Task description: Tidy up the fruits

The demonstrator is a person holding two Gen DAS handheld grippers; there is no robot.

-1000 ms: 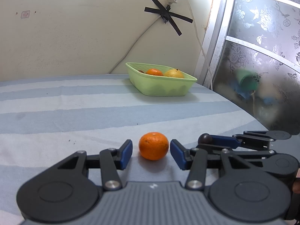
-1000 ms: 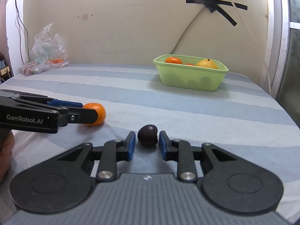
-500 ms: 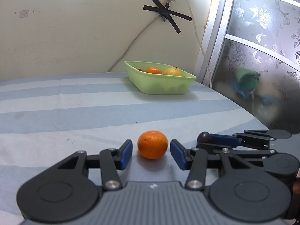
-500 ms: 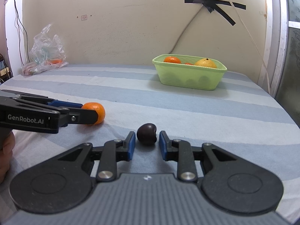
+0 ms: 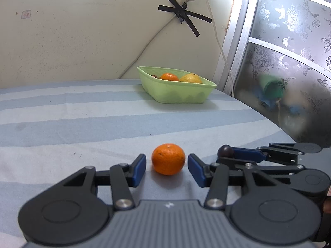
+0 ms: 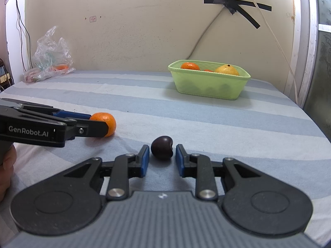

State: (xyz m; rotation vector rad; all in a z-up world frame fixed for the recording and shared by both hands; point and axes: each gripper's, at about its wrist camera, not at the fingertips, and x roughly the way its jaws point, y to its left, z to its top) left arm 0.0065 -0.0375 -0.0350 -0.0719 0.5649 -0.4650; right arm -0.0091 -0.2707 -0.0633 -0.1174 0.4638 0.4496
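While both grippers sit low over the striped blue-and-white cloth (image 6: 206,122), each has a fruit between its fingers without gripping it. Left gripper (image 5: 167,167) is spread wide around a tangerine (image 5: 168,159) that rests on the cloth, with a visible gap between the fruit and each blue pad (image 5: 139,169). Right gripper (image 6: 161,159) is likewise released, its pads (image 6: 144,161) standing just off either side of a dark purple fruit (image 6: 162,147), which also lies on the cloth. Taking the green basket (image 6: 209,86) as the landmark, both loose fruits lie well apart from it on the near side, toward the cameras; the tangerine is farther to the basket's left than the dark fruit, and the two grippers lie side by side. Inside the basket there is an orange fruit (image 6: 190,66) toward its left end and a larger yellow fruit (image 6: 226,70) toward its right, with a smaller piece partly hidden between them. Far to the basket's left, against the wall, sits a crumpled plastic bag (image 6: 49,62). Above the basket, black tape (image 6: 238,6) crosses a cable on the wall.
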